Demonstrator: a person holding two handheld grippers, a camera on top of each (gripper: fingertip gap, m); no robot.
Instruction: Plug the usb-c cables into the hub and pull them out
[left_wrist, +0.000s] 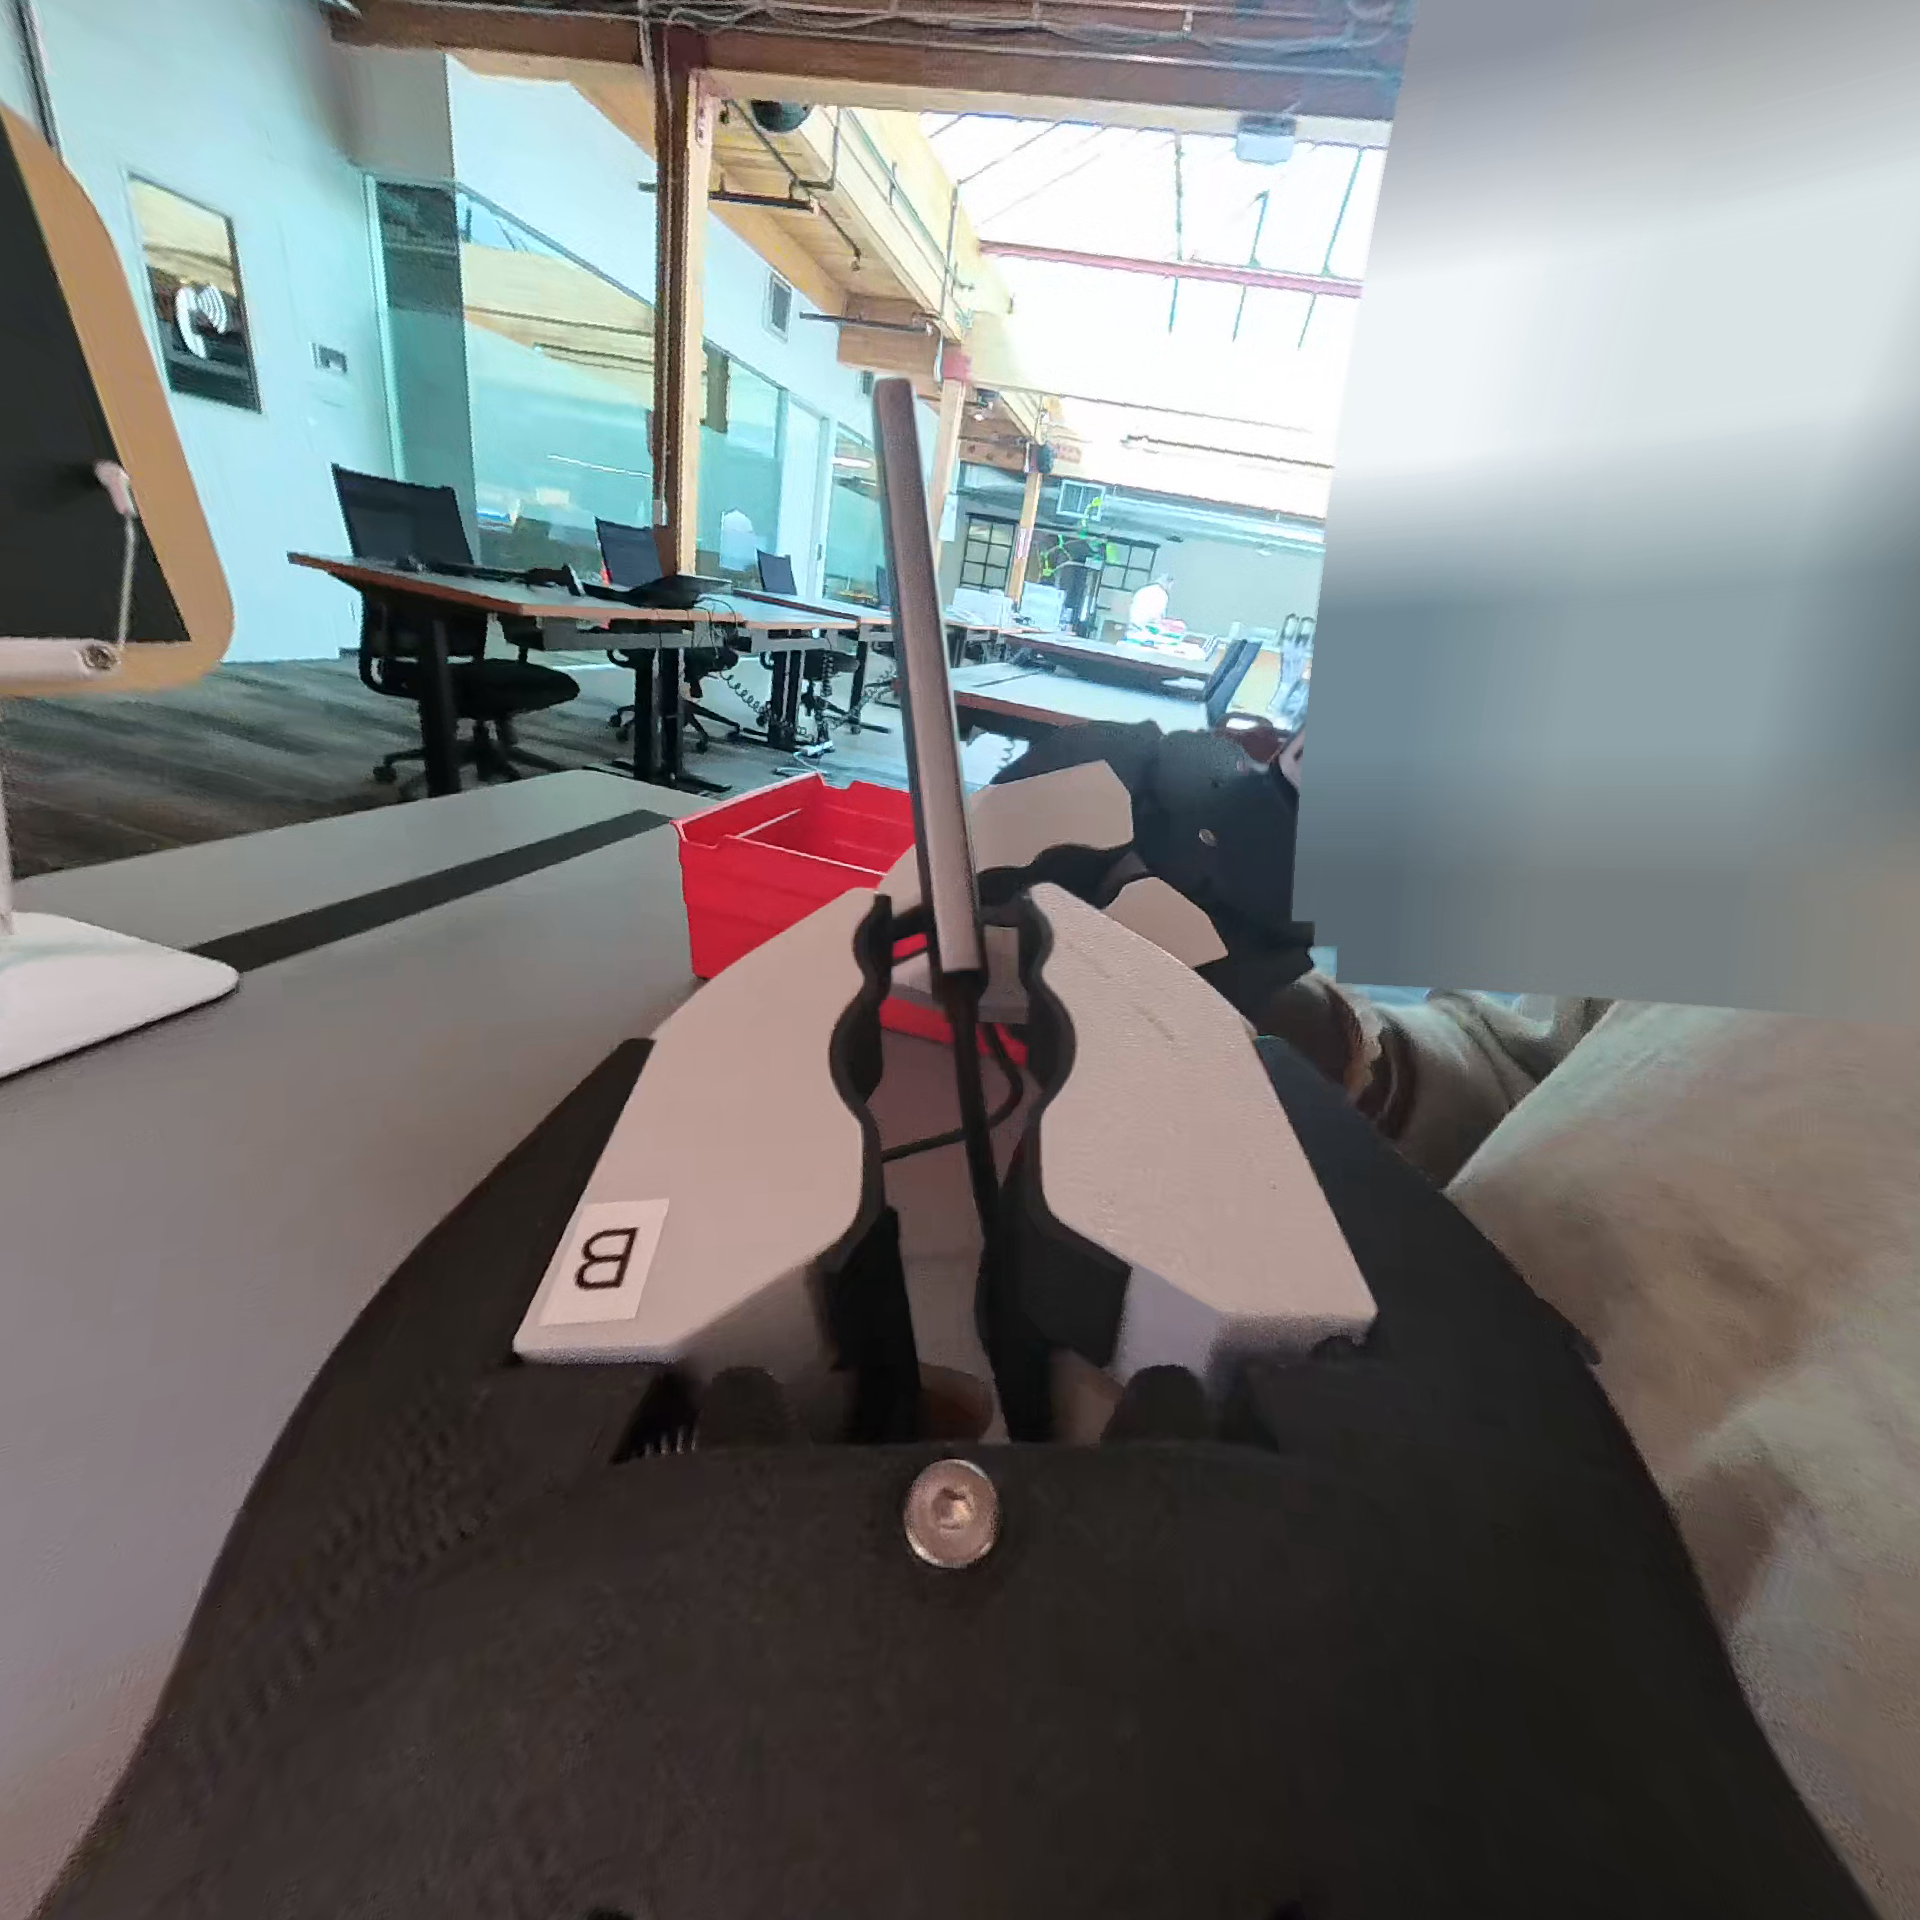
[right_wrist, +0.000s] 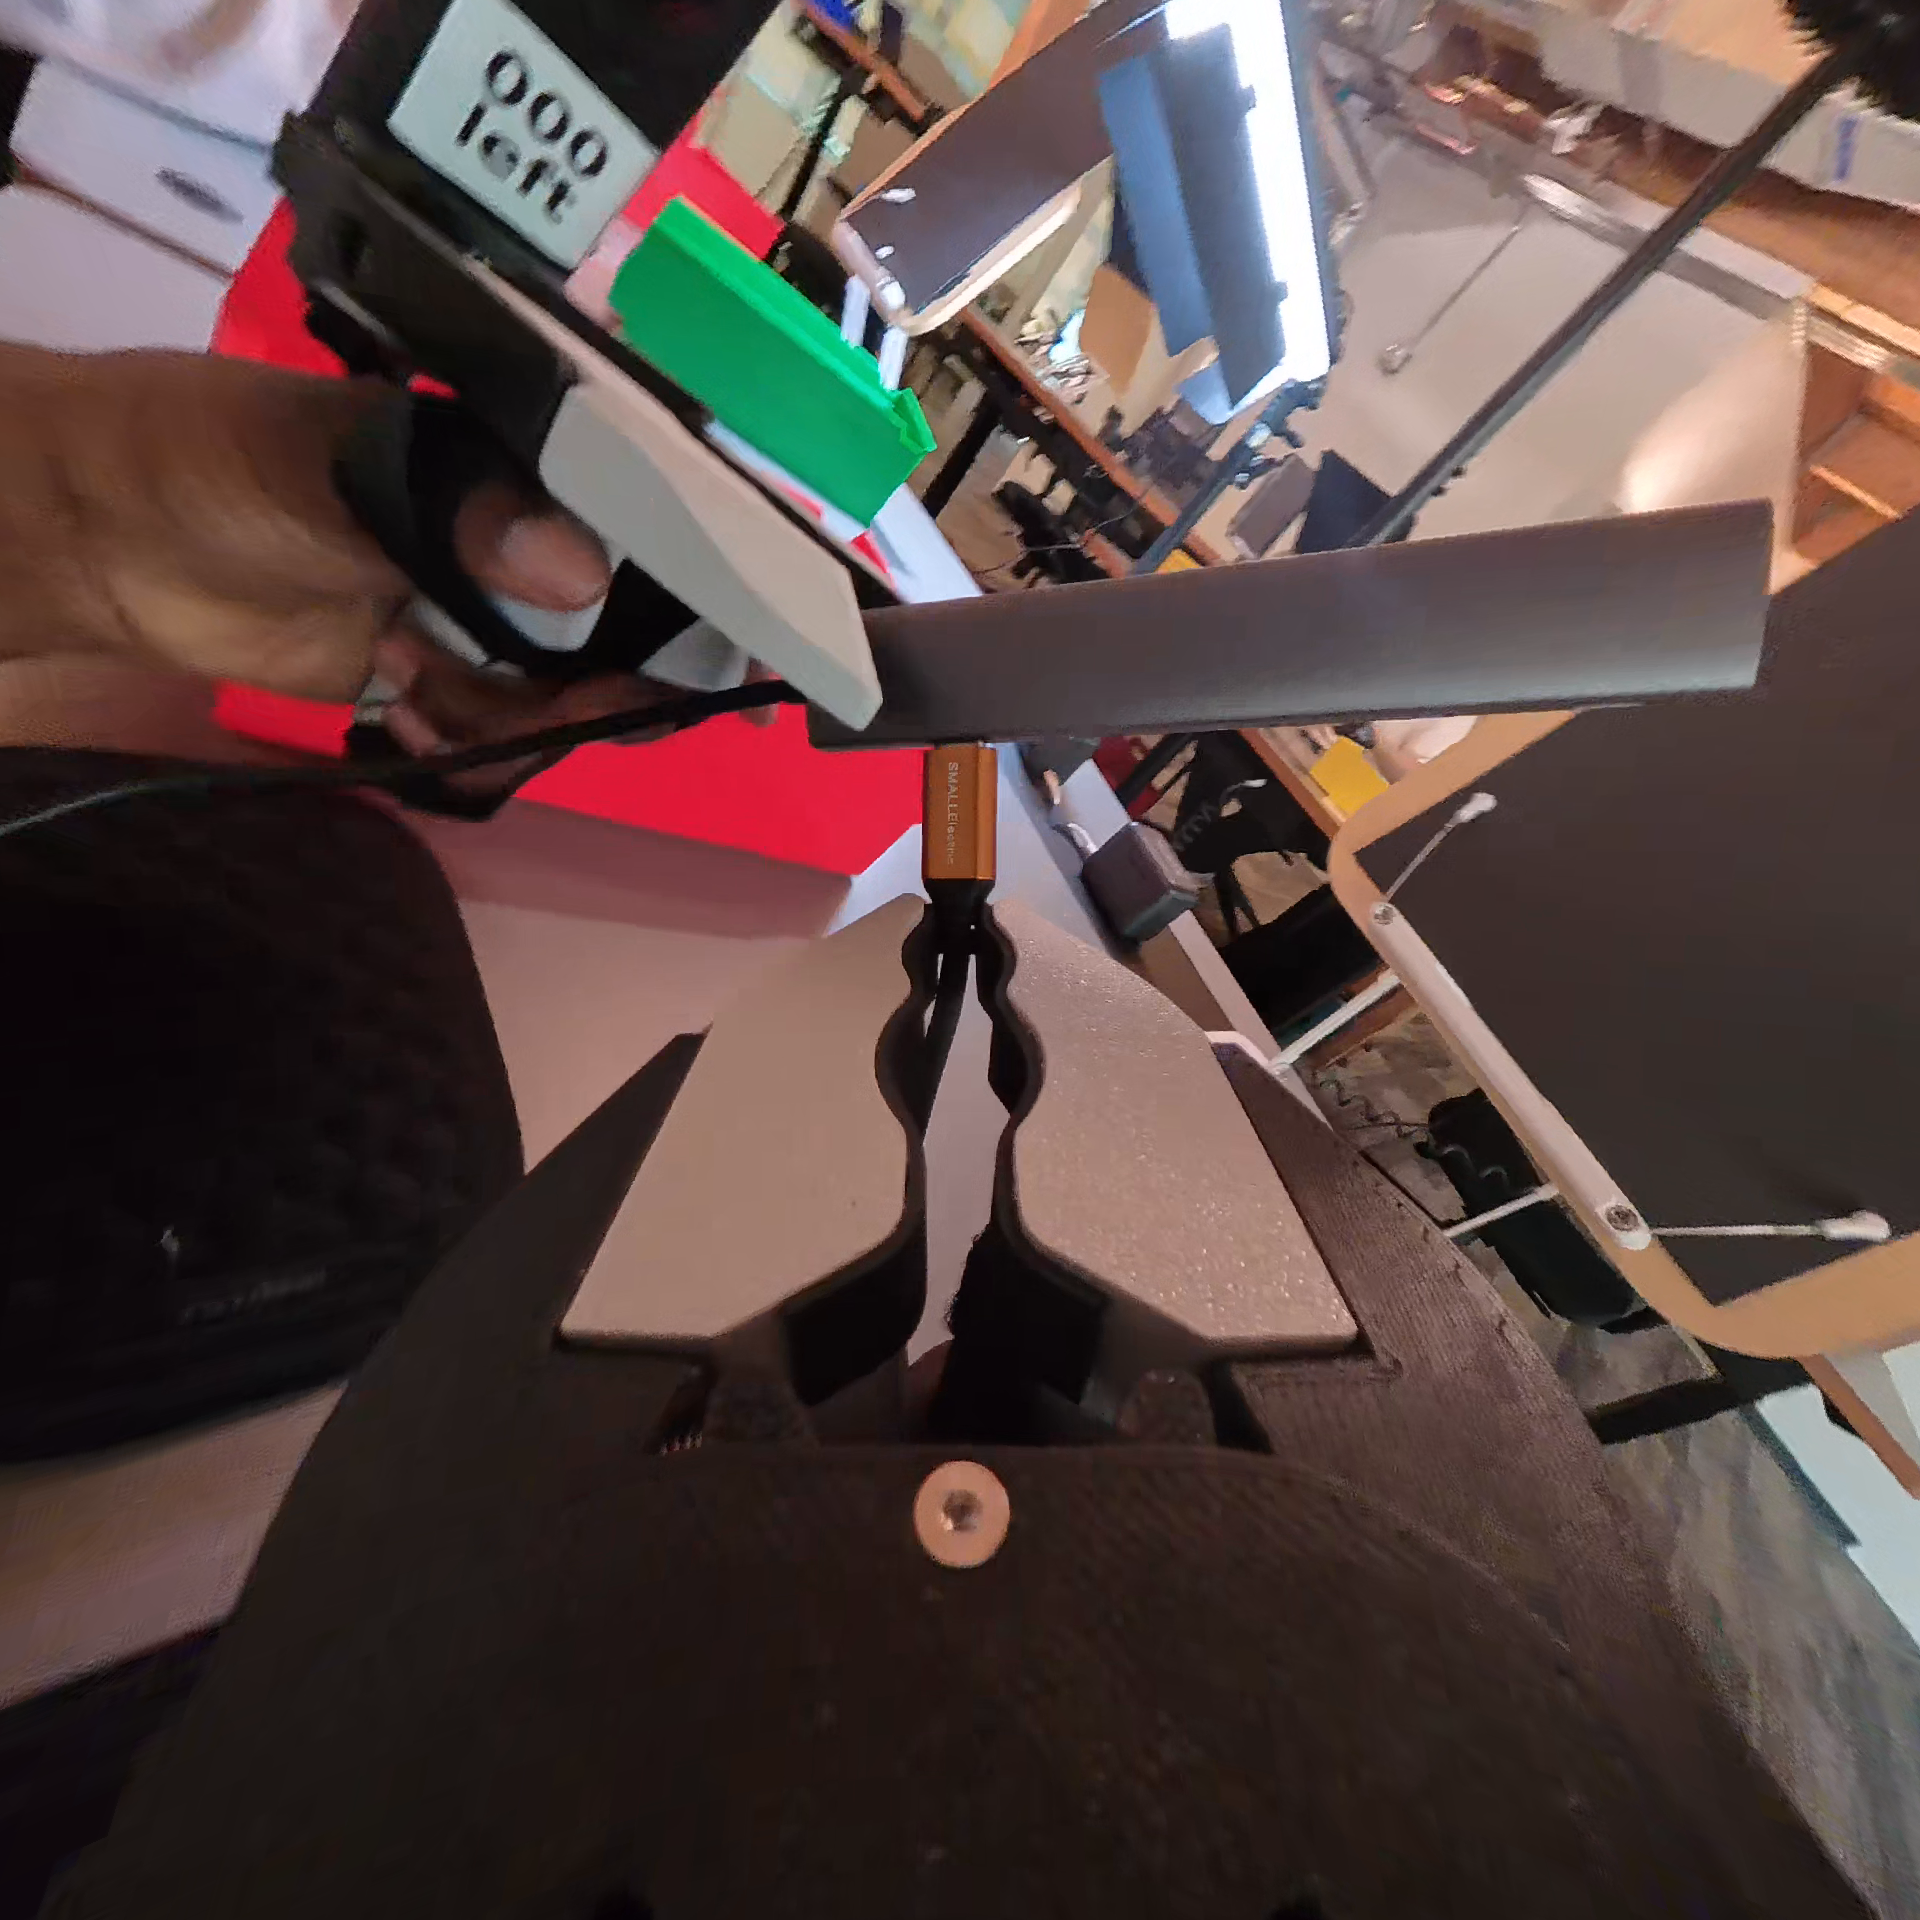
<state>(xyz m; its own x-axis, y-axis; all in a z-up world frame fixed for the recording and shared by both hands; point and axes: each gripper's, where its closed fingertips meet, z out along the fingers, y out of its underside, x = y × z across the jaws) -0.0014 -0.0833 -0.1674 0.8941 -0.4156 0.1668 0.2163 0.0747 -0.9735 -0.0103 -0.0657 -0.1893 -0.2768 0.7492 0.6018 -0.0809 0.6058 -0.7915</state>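
Note:
My left gripper (left_wrist: 951, 940) is shut on the near end of a long grey hub (left_wrist: 920, 665) and holds it upright above the table; the hub's own black lead (left_wrist: 977, 1122) runs back between the fingers. In the right wrist view the hub (right_wrist: 1320, 623) lies across the frame, held by the left gripper (right_wrist: 831, 665) in a person's hand. My right gripper (right_wrist: 956, 920) is shut on the black cable just behind an orange USB-C plug (right_wrist: 958, 816). The plug's tip sits in the hub's side edge. The right gripper (left_wrist: 1091, 842) also shows behind the hub.
A red bin (left_wrist: 790, 862) stands on the dark grey table (left_wrist: 312, 1143) behind the grippers. A white stand base (left_wrist: 83, 987) and a framed dark panel (left_wrist: 94, 436) sit at the left. A green block (right_wrist: 769, 364) is on the left gripper's body. My two grippers' fingertips are within a few centimetres of each other.

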